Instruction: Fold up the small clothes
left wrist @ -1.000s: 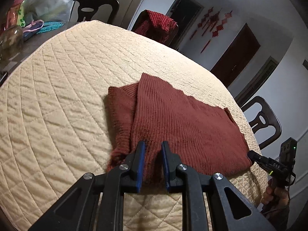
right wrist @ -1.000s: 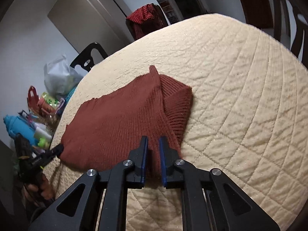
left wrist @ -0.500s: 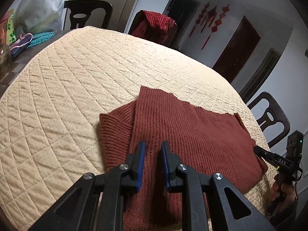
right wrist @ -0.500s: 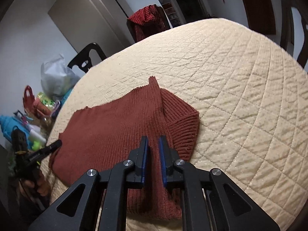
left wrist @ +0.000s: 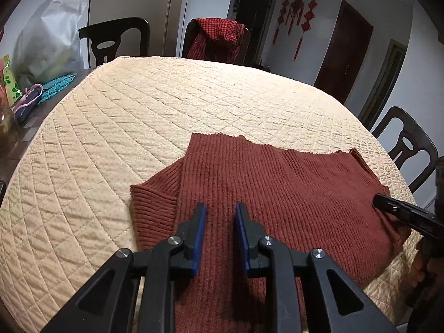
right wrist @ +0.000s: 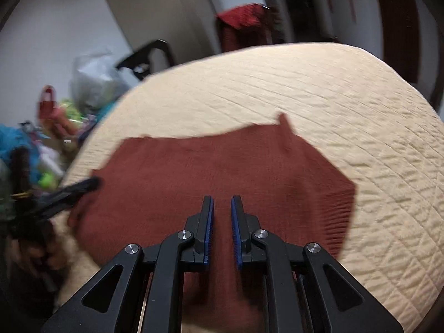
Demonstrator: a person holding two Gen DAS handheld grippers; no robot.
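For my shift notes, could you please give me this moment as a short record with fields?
garment: rust-red knit sweater, partly folded, one sleeve tucked under at the side
surface: quilted cream table cover
left gripper: jaws opening, sweater between them
right gripper: jaws opening, over the sweater's near edge
background: dark chairs, red checked cloth on one

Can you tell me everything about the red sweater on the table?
The sweater is rust-red ribbed knit, lying flat on a cream quilted cover with one sleeve folded under, its ribbed cuff sticking out. The near edge hangs toward the grippers. The left gripper and right gripper are both opening with knit between their blue pads, seemingly letting it go.
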